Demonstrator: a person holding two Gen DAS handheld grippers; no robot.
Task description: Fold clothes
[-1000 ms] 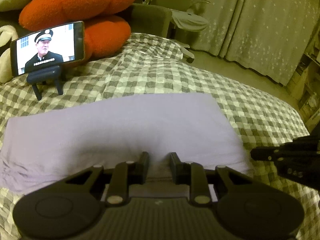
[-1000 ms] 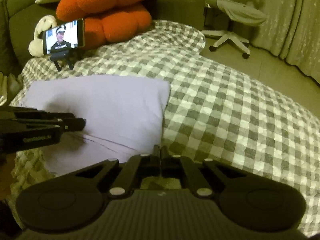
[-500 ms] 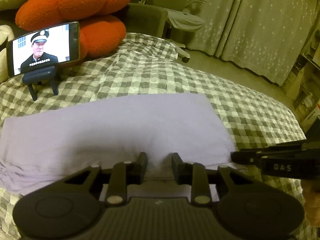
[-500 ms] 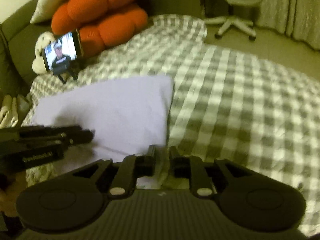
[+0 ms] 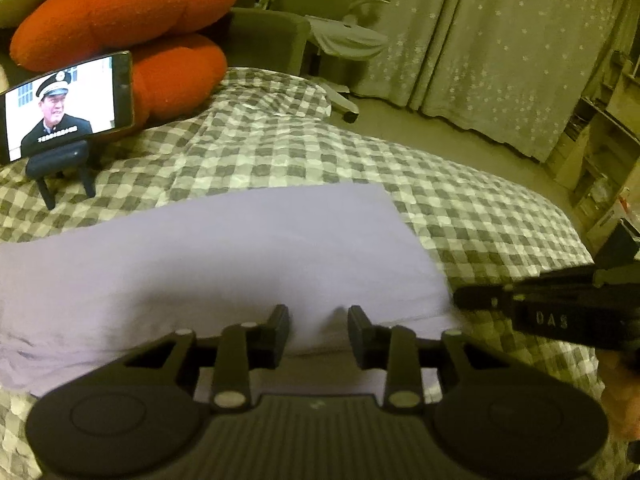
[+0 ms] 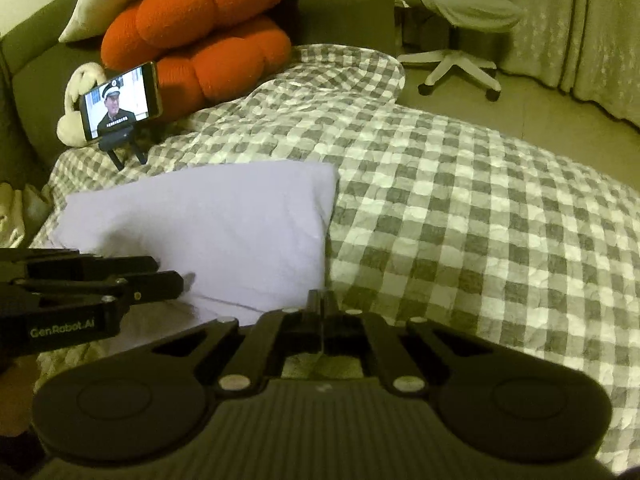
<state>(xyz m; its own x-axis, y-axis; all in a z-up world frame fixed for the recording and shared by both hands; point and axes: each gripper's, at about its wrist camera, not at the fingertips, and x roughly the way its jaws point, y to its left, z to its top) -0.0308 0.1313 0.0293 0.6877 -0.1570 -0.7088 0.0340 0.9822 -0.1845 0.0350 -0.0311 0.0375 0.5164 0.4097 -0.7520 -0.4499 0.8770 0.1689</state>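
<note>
Since the earlier frames, we note two changes. Left gripper (image 5: 318,330): its jaws stood closer together over the near hem and now stand further apart; they are opening at this moment. Right gripper (image 6: 322,312): its jaws parted briefly beside the garment's near right corner and have come together again.

Item, lilac garment (image 5: 224,256): folded to a broad rectangle, lying flat on the checked bedspread (image 6: 460,220), long side across the bed, near edge towards us. We judge this fold laid down and the left hand letting go of it; further folds may remain.

Item, left jaws: a moderate gap, the near fold of the garment lying between the pads. Whether the pads still press on the cloth we cannot tell from either view; with the gap widening, we judge it more likely released.

Item, right jaws: closed fully, pads meeting, at the garment's near right corner. Whether a pinch of cloth is caught between them we cannot tell; the tips hide the spot.

Item, background: phone on a stand (image 6: 120,106), orange cushion (image 6: 208,36), well apart from the work.
</note>
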